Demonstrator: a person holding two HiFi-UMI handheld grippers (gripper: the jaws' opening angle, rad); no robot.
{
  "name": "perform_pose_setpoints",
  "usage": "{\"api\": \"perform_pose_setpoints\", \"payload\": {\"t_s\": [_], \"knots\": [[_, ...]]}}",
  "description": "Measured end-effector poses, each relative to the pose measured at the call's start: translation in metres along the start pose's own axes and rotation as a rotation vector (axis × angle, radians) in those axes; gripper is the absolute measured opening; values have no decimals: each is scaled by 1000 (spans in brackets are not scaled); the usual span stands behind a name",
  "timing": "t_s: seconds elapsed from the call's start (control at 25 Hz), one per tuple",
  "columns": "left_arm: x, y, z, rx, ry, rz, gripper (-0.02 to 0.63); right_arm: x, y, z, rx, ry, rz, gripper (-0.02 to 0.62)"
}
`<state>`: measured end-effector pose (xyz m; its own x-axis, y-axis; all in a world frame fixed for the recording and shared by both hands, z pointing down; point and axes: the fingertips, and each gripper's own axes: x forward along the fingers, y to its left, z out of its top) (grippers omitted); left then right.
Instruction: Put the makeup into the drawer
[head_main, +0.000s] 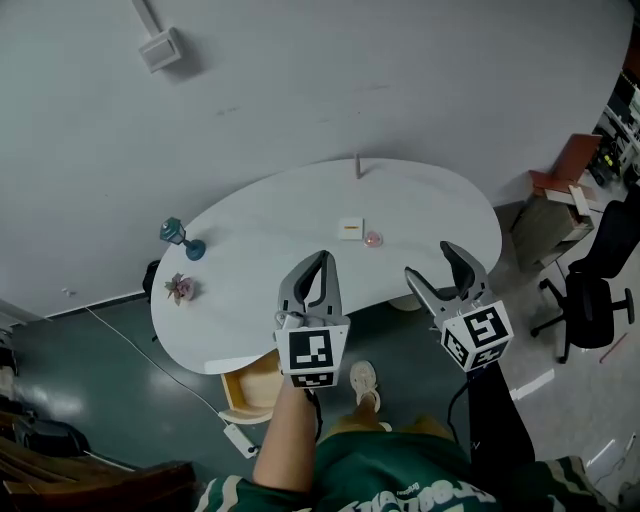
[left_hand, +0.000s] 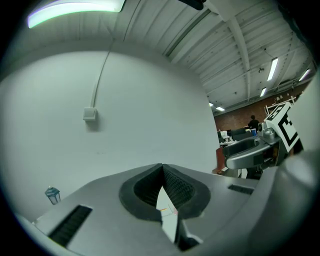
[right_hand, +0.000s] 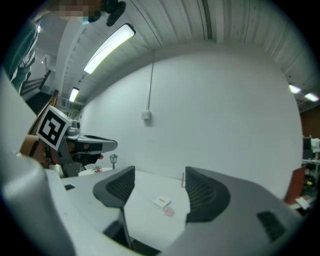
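Hovering at the near edge of the table (head_main: 250, 250), the right hand-held gripper (head_main: 430, 262) holds its jaws wide and empty, likely readied for the makeup lying mid-table, a white compact (head_main: 350, 229) and a pink pot (head_main: 373, 240), while the left hand-held gripper (head_main: 322, 258) is closed on nothing.

even ceiling light, fisheye edges

- The pale wooden drawer (head_main: 250, 385) under the near left edge of the white kidney-shaped table (head_main: 260, 300) shows one corner only; the tabletop and the left gripper (head_main: 322, 260) cover the rest.
- The small pink round item (head_main: 373, 239) near the table's middle is too small to identify.
- So is the thin upright stick (head_main: 358, 166) at its far edge.
- The black office chair (head_main: 590, 290) is cut off by the picture's right edge.
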<state>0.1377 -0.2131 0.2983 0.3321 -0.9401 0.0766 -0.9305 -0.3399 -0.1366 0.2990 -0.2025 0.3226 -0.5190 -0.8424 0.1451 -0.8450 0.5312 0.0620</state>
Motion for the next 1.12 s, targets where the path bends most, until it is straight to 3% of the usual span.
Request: {"api": "perform_pose_setpoints", "payload": {"t_s": [0.44, 0.76, 1.12], "knots": [[75, 35, -25, -14, 28, -68, 0, 107, -4, -71, -42, 312, 146, 303], [99, 50, -50, -49, 67, -69, 0, 161, -7, -134, -88, 538, 196, 331], [122, 58, -79, -68, 124, -54, 0, 211, -15, -213, -128, 798, 320, 344]]}}
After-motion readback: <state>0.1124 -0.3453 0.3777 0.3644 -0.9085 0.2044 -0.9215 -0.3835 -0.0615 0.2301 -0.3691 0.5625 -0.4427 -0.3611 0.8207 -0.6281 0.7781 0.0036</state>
